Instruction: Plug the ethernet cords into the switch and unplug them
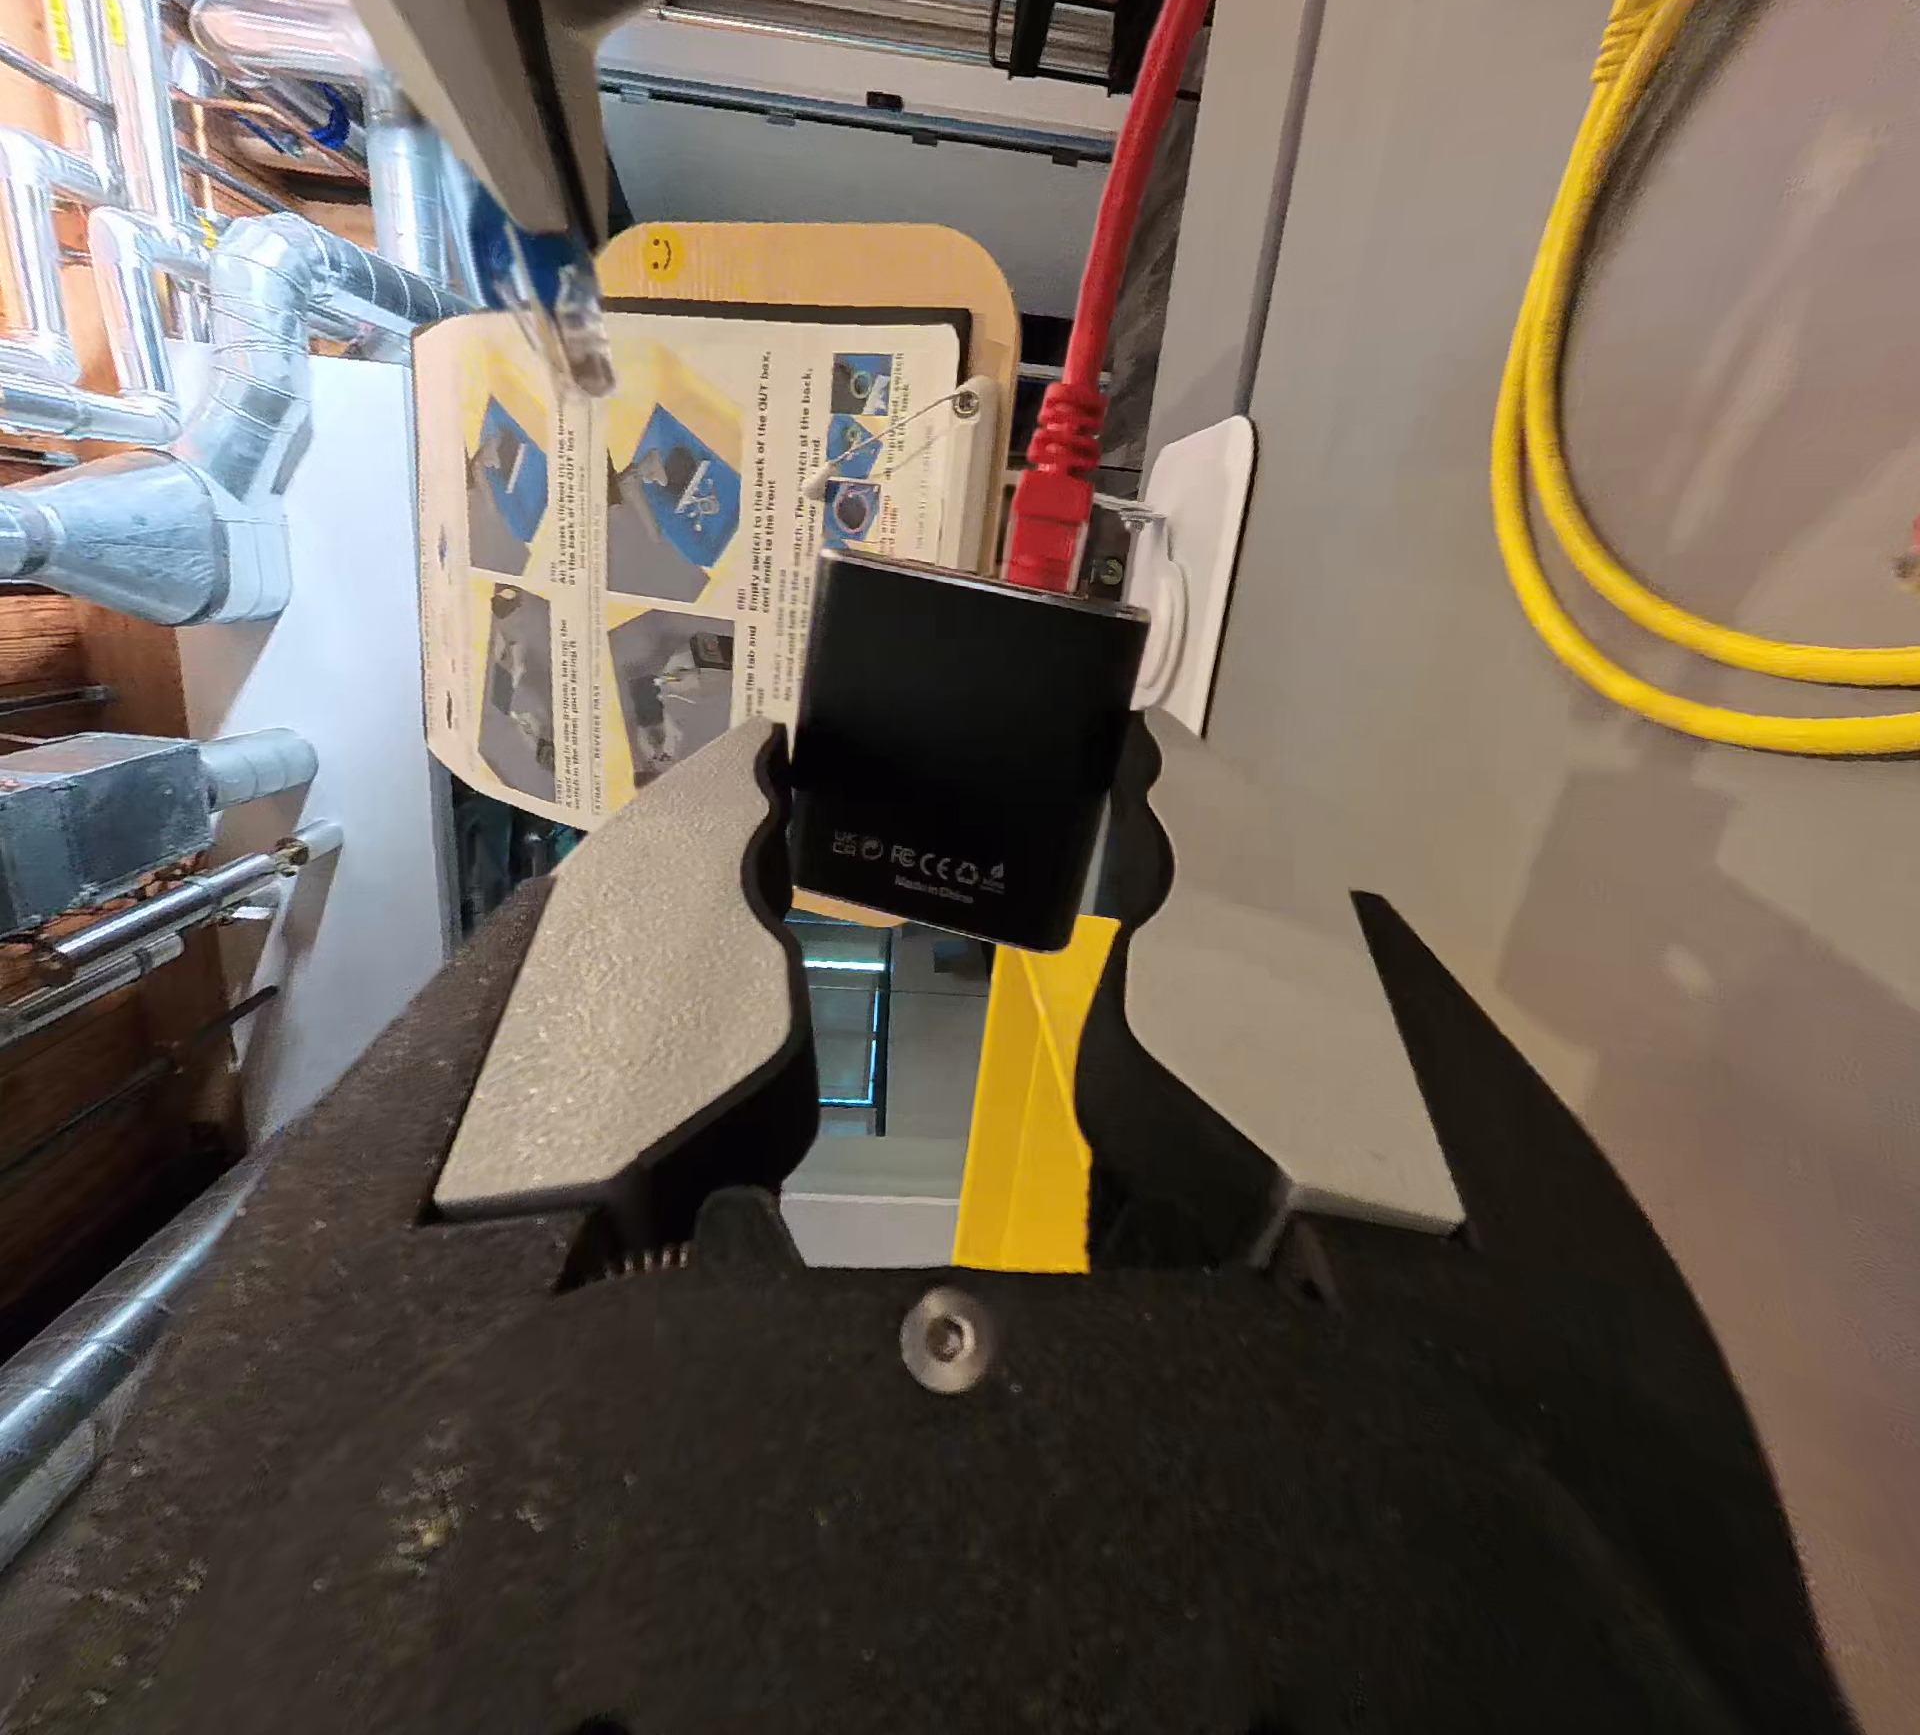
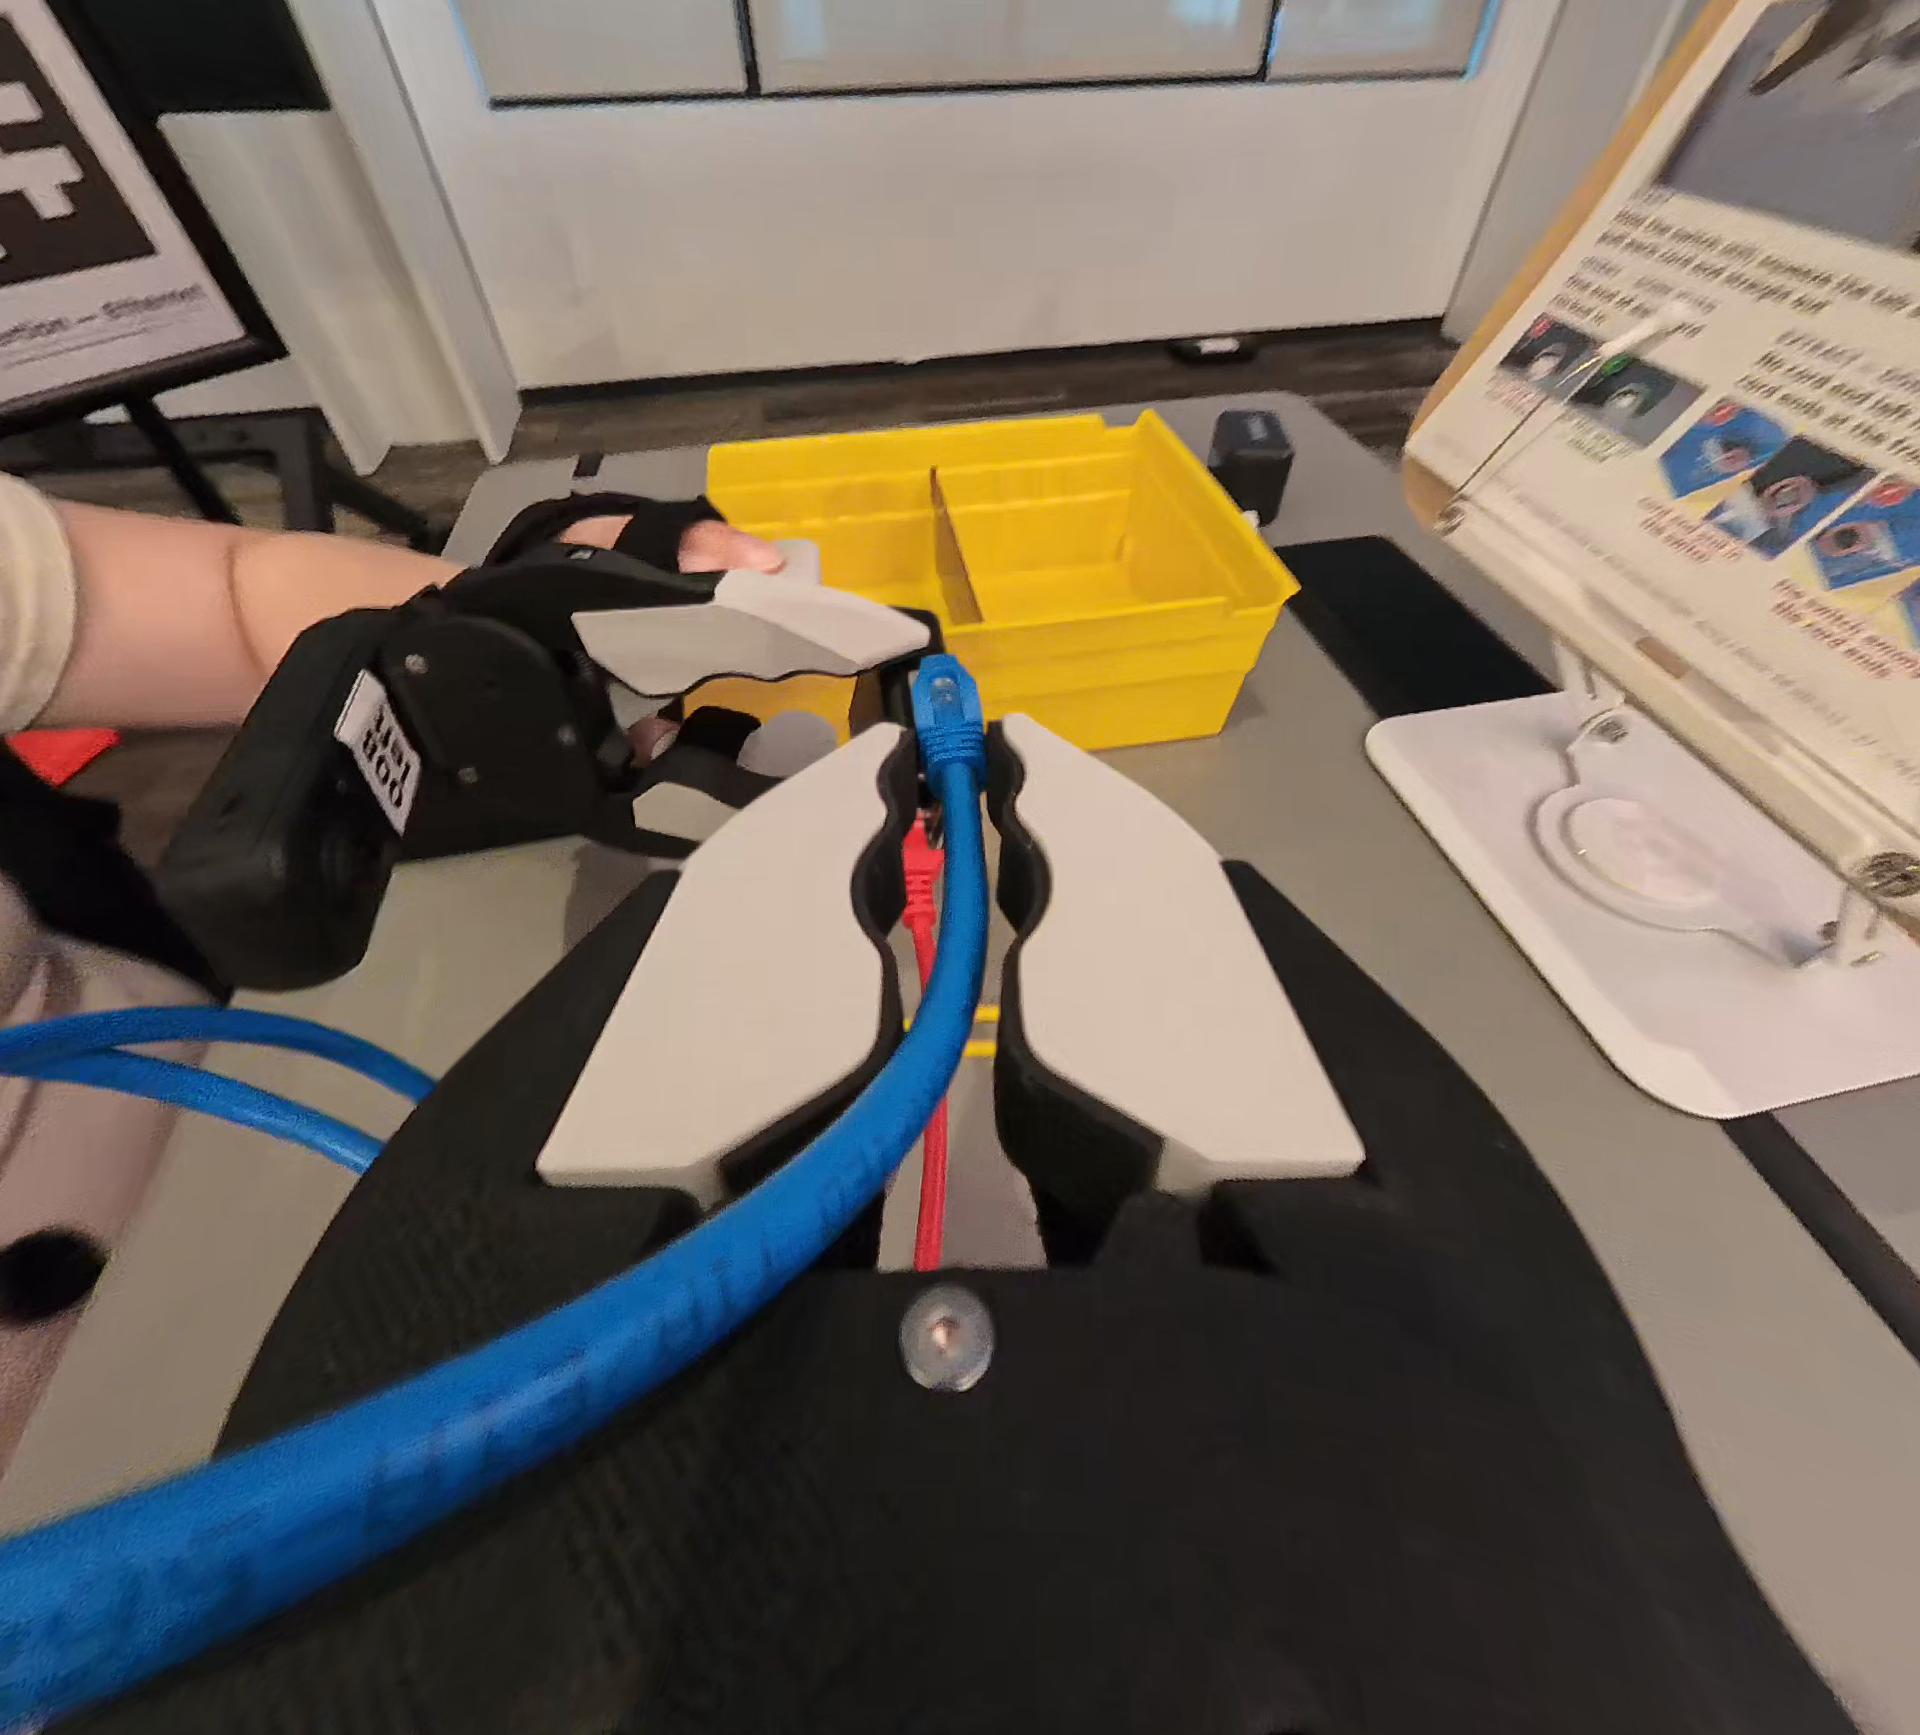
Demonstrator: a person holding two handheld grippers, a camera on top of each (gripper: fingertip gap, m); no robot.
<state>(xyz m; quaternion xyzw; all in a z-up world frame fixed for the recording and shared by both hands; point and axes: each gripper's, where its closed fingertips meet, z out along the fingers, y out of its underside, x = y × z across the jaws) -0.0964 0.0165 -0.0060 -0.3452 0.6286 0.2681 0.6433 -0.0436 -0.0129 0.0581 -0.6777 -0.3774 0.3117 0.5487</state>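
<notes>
In the left wrist view my left gripper [image 1: 956, 781] is shut on a black switch [image 1: 966, 709], with a pad pressed on each of its sides. A red ethernet plug [image 1: 1055, 511] sits in one port on its far end. My right gripper [image 2: 948, 750] is shut on the boot of a blue ethernet cord [image 2: 943, 698]. The blue plug's clear tip [image 1: 577, 324] hangs in the air up and to the left of the switch, apart from it. In the right wrist view the left gripper [image 2: 862, 688] is just beyond the blue plug, and the switch is mostly hidden.
A yellow divided bin [image 2: 1143, 677] stands on the grey table [image 2: 1299, 802] behind the grippers. An instruction board [image 2: 1714, 335] on a white stand [image 2: 1558, 854] is at the right. A yellow cord [image 1: 1558, 542] lies looped on the table. The red cord [image 2: 930, 1166] runs under my right gripper.
</notes>
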